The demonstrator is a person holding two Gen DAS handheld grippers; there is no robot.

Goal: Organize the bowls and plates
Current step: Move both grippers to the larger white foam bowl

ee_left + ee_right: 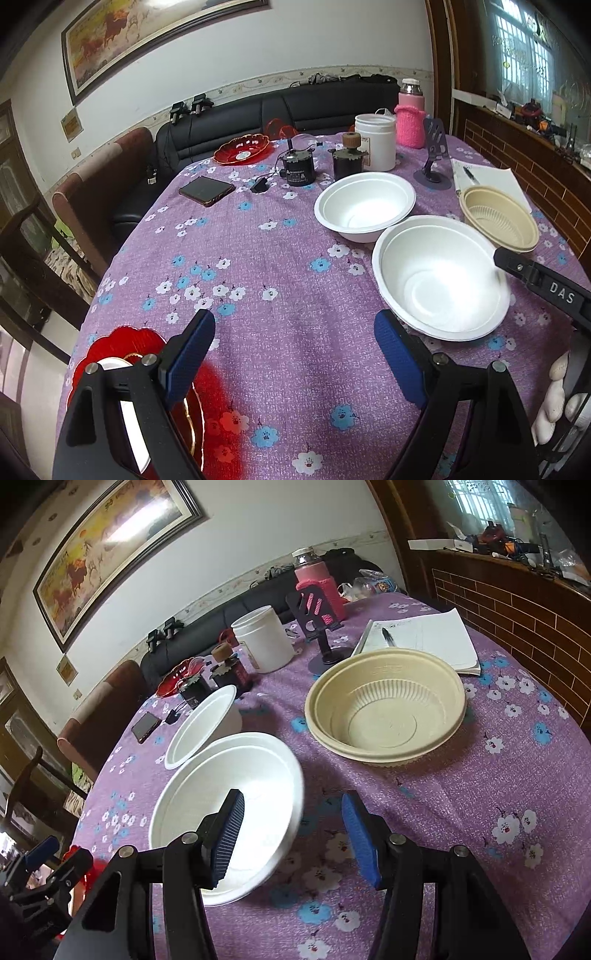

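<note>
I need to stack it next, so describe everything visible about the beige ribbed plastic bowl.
The beige ribbed plastic bowl is round and shallow-walled, with a wide flat rim, vertical ribbing round its inner wall and a smooth circular base. It looks empty and stands upright on the purple floral tablecloth, in front of the open notebook. Neither gripper touches it.

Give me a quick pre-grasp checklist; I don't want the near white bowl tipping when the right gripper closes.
1. Right gripper open: ok.
2. Its fingers straddle the near white bowl rim, one inside, one outside: ok.
3. Bowl sitting flat: not ok, it looks tilted.
4. Far white bowl clear of the near one: cannot tell; rims overlap in view.
5. Beige bowl empty for stacking: ok.
6. Left gripper open, holding nothing: ok.
</note>
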